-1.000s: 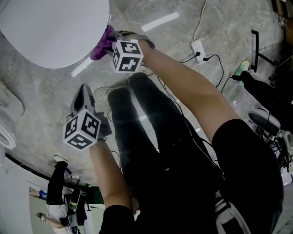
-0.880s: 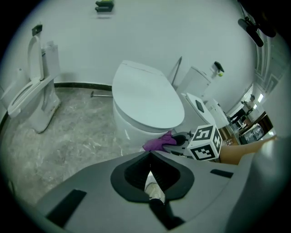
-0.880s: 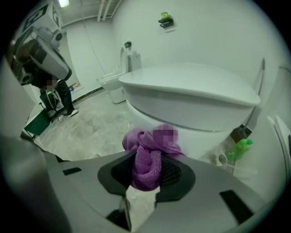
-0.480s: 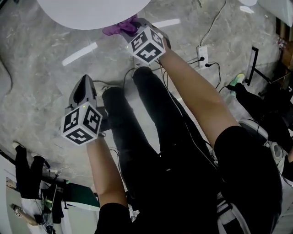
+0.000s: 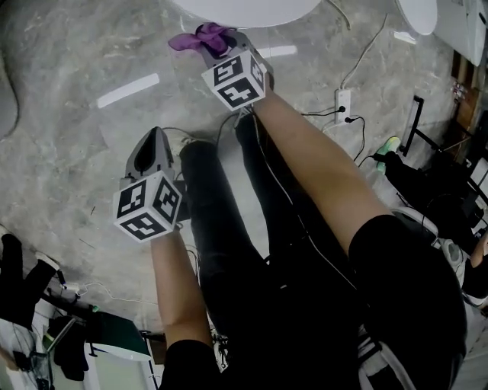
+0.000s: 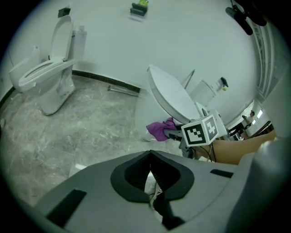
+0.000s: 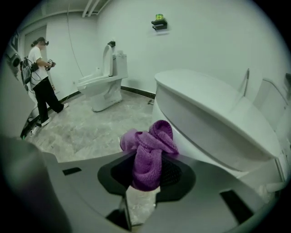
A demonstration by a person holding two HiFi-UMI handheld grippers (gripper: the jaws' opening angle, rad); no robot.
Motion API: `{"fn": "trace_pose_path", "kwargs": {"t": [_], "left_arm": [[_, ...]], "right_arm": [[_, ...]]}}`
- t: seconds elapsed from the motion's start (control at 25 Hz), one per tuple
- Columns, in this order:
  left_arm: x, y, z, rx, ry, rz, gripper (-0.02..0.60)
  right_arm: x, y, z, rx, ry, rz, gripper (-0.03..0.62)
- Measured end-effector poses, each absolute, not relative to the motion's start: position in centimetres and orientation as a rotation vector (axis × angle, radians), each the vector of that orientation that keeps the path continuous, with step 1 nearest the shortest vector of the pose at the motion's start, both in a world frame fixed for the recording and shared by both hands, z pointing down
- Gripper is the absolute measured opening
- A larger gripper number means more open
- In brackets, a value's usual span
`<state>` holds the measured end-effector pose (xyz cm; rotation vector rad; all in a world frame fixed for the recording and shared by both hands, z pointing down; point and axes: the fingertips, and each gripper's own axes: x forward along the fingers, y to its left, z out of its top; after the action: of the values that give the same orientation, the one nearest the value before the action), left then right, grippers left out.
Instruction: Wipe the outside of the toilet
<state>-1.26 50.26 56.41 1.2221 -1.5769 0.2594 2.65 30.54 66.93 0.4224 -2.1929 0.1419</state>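
A white toilet [image 7: 218,123] with its lid down fills the right of the right gripper view; its rim [image 5: 244,11] shows at the top of the head view. My right gripper [image 7: 148,175] is shut on a bunched purple cloth [image 7: 149,152], which hangs just short of the toilet's bowl side. In the head view the cloth [image 5: 200,38] sticks out ahead of the right gripper's marker cube. My left gripper [image 6: 150,170] is shut with nothing in it, held lower and to the left [image 5: 150,156] above the marble floor.
A second white toilet [image 6: 45,75] stands by the far wall. A person [image 7: 41,82] stands at the left of the room. A power strip [image 5: 341,103] and cables lie on the floor to the right. My legs [image 5: 252,228] are below the grippers.
The head view has shifted so the toilet rim slid up and to the right. The right gripper with the cloth has come slightly away from the bowl; the left gripper has stayed low.
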Motion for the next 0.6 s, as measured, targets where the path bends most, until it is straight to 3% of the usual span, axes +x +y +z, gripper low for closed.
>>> {"fn": "trace_pose_path", "kwargs": {"t": [0.6], "left_arm": [[-11.1, 56.1, 55.6, 1.313, -1.543, 0.282, 0.009]], "right_arm": [[-4.1, 30.4, 65.4, 0.887, -2.164, 0.352, 0.110]]}}
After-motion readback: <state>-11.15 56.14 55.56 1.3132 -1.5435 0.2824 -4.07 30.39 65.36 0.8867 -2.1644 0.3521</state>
